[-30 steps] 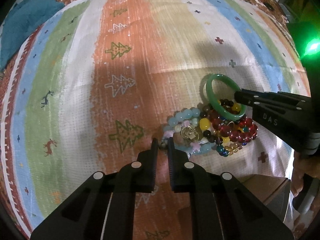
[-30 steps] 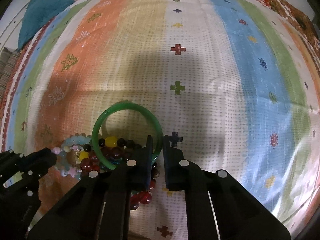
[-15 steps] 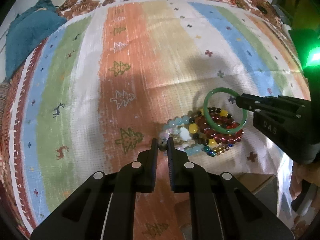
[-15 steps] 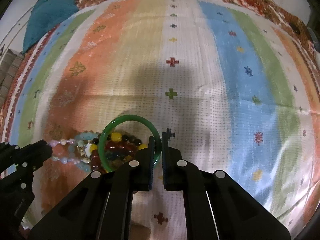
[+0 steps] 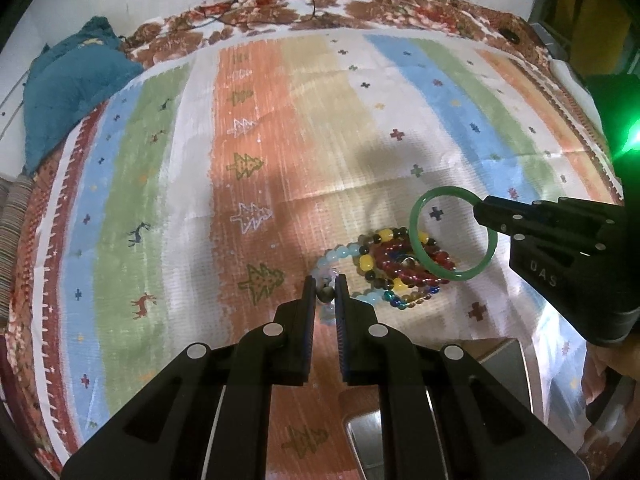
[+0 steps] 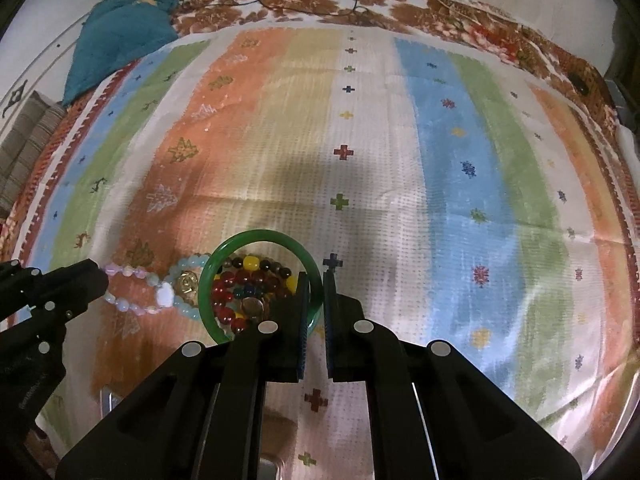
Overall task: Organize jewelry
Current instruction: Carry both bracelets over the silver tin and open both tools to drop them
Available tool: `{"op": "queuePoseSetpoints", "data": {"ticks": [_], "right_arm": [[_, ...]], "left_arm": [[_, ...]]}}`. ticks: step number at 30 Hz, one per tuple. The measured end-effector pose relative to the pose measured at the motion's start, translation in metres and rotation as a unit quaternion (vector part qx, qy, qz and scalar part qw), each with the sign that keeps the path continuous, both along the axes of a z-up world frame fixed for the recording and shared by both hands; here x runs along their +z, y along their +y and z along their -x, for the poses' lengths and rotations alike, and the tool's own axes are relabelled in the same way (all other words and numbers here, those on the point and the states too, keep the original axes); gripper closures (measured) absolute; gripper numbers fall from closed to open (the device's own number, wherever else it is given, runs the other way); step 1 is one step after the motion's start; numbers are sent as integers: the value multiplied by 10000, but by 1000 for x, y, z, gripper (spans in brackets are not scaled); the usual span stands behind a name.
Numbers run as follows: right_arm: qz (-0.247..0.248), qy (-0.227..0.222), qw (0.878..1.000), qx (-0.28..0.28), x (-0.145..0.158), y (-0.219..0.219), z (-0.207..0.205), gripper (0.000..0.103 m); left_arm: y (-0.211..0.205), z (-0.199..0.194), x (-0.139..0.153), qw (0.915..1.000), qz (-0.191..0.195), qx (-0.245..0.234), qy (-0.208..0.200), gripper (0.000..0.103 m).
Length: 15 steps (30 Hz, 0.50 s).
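Hard to count the beaded bracelets (image 5: 394,266), tbh: dark red, yellow and brown strands all tangled in one heap on the striped cloth (image 5: 280,120), plus a gold charm (image 6: 187,282) tucked in there. Partly hidden behind the green bangle (image 5: 454,236) in both views. Bottom of each picture eaten up by black gripper bodies, with something boxy and metallic peeking out underneath, impossible to identify.

Countable stuff: one green bangle, one pale blue-and-pink bead strand (image 6: 156,292), one teal cloth bundle (image 5: 68,80) at the far left corner, two grippers.

Left gripper (image 5: 325,294) angled steeply down, tongs pinched together on a dark bead of the pale strand. Right gripper (image 6: 315,292) tilted down too, clamped on the bangle's rim, bangle hanging clear above the heap.
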State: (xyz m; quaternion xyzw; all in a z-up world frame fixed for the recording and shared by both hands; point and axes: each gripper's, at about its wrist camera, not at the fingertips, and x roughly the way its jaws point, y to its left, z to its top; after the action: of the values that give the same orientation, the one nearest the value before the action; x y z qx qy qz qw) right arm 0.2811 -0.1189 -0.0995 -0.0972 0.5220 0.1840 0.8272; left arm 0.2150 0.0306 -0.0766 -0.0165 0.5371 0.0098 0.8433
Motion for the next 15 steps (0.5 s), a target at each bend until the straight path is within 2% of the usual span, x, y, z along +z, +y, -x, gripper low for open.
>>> {"op": "queuePoseSetpoints", "data": {"ticks": [15], "right_arm": [[-148, -312, 9992, 204, 32, -7, 44, 95]], "left_arm": [[-10, 39, 47, 9977, 261, -43, -629, 94]]}}
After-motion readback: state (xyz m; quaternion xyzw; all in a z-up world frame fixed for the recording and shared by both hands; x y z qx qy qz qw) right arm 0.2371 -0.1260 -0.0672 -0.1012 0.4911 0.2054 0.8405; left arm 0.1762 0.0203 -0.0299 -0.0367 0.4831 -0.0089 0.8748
